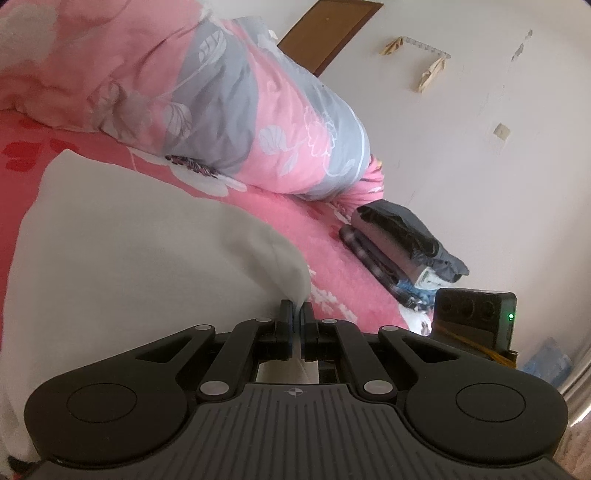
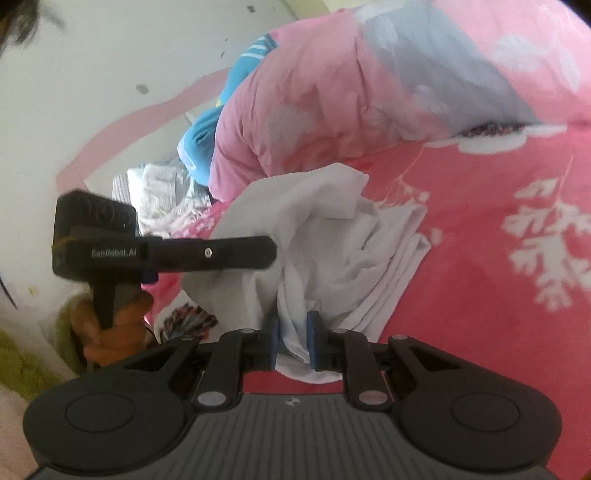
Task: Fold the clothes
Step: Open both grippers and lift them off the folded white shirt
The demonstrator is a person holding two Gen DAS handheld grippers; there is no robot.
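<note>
A pink floral bed (image 1: 303, 229) fills both views, with a rolled pink-and-grey quilt (image 1: 229, 110) lying along its far side. On the bed in front of the quilt lies the white garment (image 2: 332, 236), bunched into loose folds in the right wrist view and a smooth broad sheet in the left. Only the left view shows a stack of folded dark clothes (image 1: 402, 251) at the bed's edge past the quilt's end, and a brown door (image 1: 328, 33) behind the quilt. Only the right view shows blue cloth (image 2: 221, 122) at the quilt's other end, and a hand (image 2: 114, 325) holding the left gripper (image 2: 271, 253) from the side.

The left gripper (image 1: 295, 308) is pressed together, pinching a corner of the garment. A gathered fold of the garment passes between the right gripper (image 2: 293, 332)'s blue pads (image 2: 313, 338), which are clamped on it.
</note>
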